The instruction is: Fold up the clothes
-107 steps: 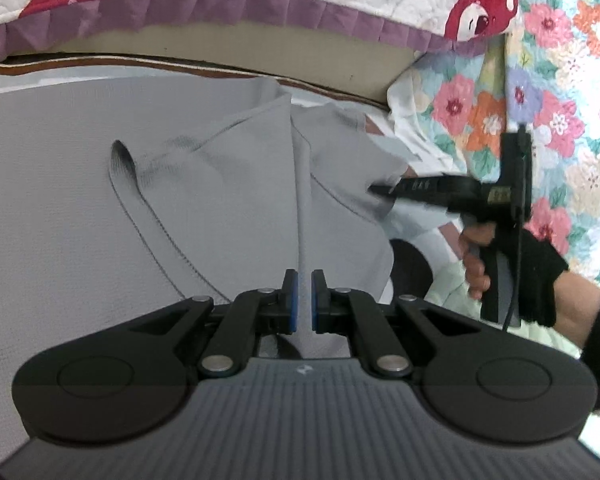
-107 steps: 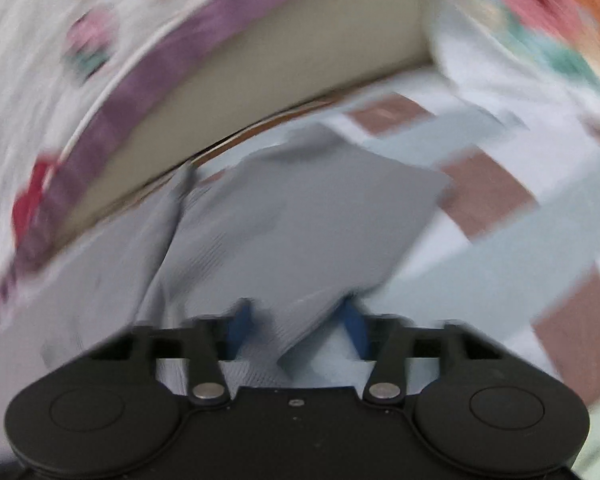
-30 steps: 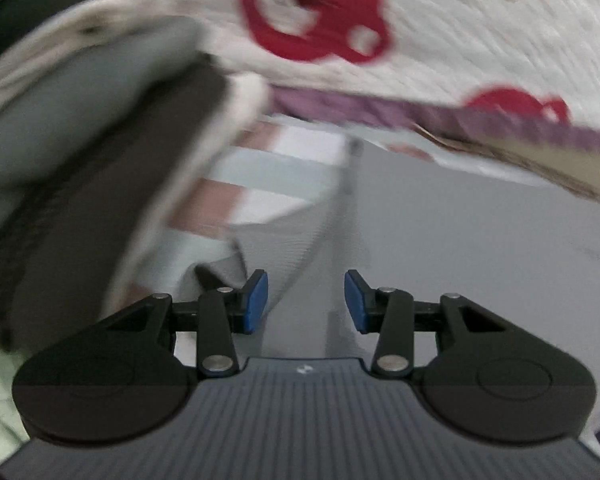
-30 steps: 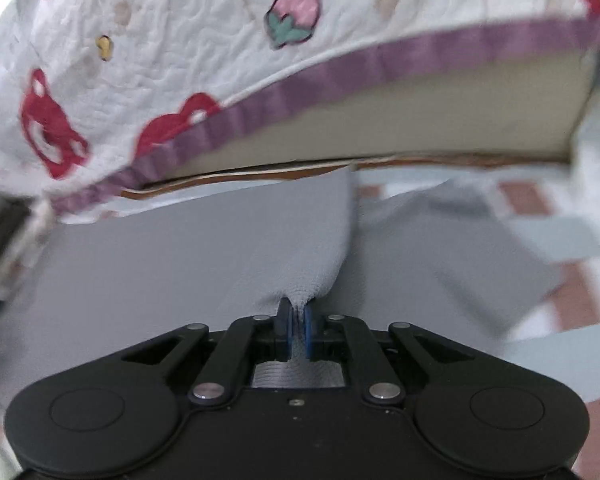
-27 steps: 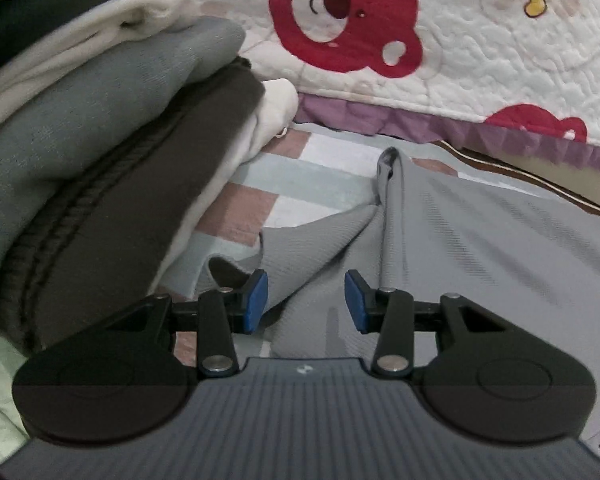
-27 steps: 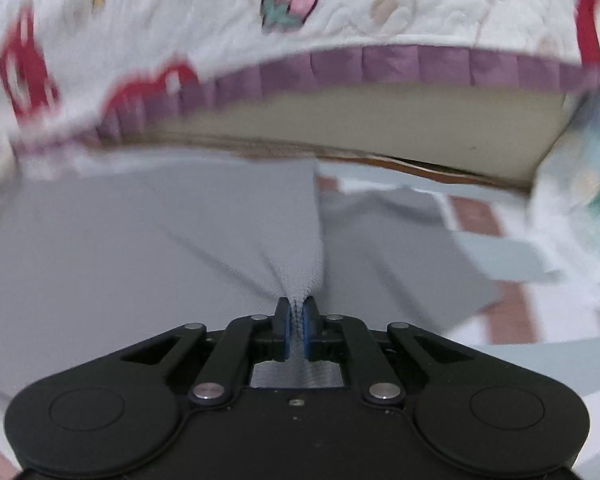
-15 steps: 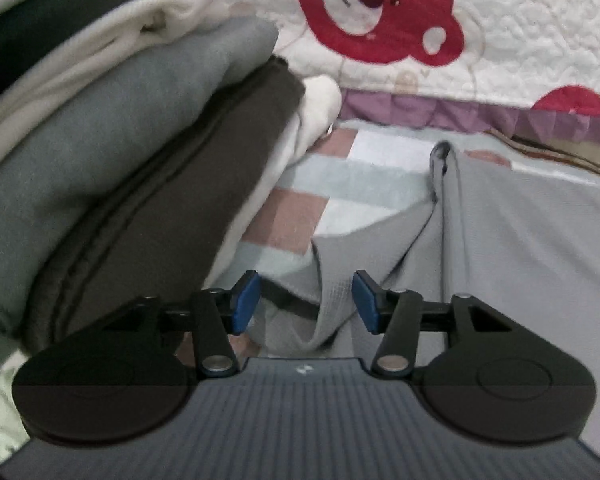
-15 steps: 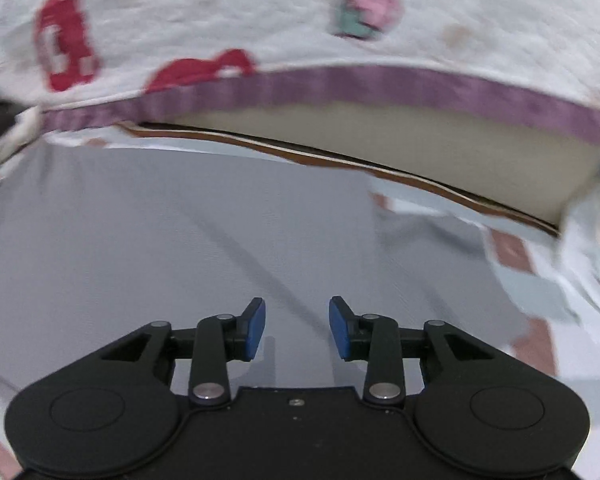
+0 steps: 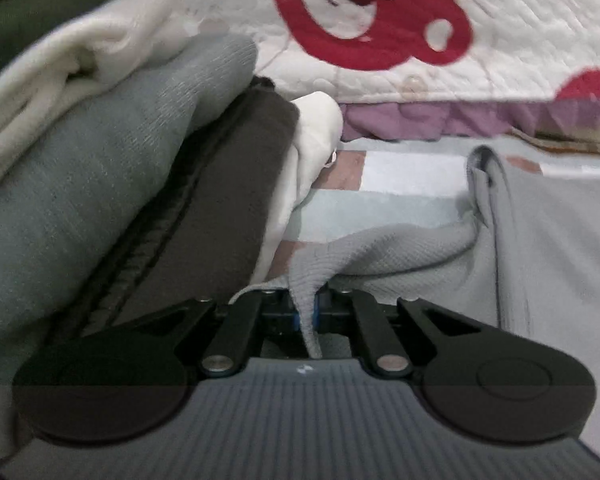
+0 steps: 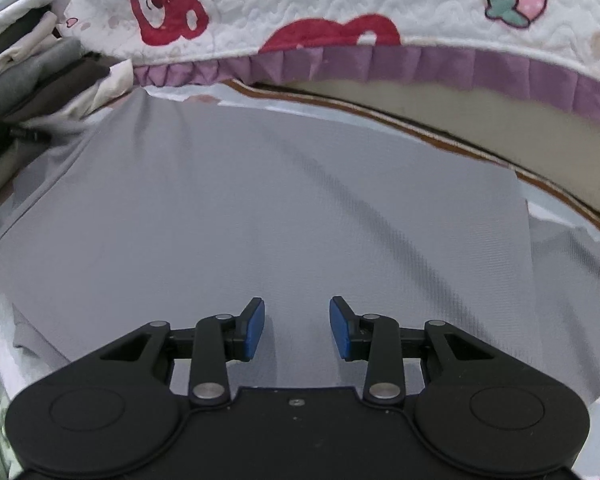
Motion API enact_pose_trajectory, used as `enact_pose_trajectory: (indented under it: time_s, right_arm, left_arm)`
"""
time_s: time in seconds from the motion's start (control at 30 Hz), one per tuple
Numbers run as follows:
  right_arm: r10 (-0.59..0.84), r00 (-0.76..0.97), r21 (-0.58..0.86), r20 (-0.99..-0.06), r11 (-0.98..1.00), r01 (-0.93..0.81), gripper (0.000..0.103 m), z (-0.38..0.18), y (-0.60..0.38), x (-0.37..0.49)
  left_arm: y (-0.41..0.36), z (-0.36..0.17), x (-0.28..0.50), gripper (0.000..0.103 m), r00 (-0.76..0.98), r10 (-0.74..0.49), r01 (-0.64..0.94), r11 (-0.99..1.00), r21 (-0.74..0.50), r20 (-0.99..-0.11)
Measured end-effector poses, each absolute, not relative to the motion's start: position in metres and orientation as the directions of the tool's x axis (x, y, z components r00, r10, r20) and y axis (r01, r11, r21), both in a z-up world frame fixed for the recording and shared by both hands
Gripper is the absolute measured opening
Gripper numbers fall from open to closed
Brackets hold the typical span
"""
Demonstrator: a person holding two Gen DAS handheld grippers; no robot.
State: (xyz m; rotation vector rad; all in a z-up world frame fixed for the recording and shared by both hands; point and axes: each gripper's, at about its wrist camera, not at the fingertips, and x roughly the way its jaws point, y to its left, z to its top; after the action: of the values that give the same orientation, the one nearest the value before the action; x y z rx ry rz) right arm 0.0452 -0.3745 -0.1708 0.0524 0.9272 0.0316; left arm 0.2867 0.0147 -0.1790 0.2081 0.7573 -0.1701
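A grey knit shirt (image 10: 260, 216) lies spread flat on a checked cloth, its right side folded inward. In the left wrist view its crumpled sleeve (image 9: 384, 252) runs from the shirt body (image 9: 560, 248) into my left gripper (image 9: 306, 312), which is shut on a pinch of the sleeve fabric. My right gripper (image 10: 297, 330) hovers open low over the shirt's near part, blue pads (image 10: 254, 330) apart with only flat fabric beneath them.
A stack of folded clothes (image 9: 120, 168) in grey, dark brown and cream rises close at the left. A quilted bear-print bedspread with a purple frill (image 10: 380, 68) hangs over the mattress edge behind the shirt. Checked cloth (image 9: 380, 184) shows between stack and shirt.
My left gripper moved in on the sleeve and shut on it. My right gripper let go of the shirt fold it was carrying, opened, and now sits over the flattened shirt.
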Motion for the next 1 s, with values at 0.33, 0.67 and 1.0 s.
enact_pose_trajectory:
  time_s: [0.33,0.67,1.0]
  right_arm:
    - [0.103,0.565,0.107,-0.819,0.994,-0.025,0.046,-0.181,-0.375,0.031]
    - [0.187,0.521,0.153,-0.833,0.982,-0.107,0.050,-0.177,-0.374,0.043]
    - [0.053,0.675,0.214,-0.736,0.964,0.157,0.050,-0.155,-0.431,0.032]
  left_arm:
    - [0.009,-0.165,0.282,0.010,0.822,0.063,0.111,0.957,0.268,-0.566]
    - [0.034,-0.154,0.287,0.011,0.828,-0.040,0.066,0.997,0.027,-0.560]
    - [0.029,-0.126,0.257,0.050,0.838,-0.244,0.185,0.968,-0.167,-0.489]
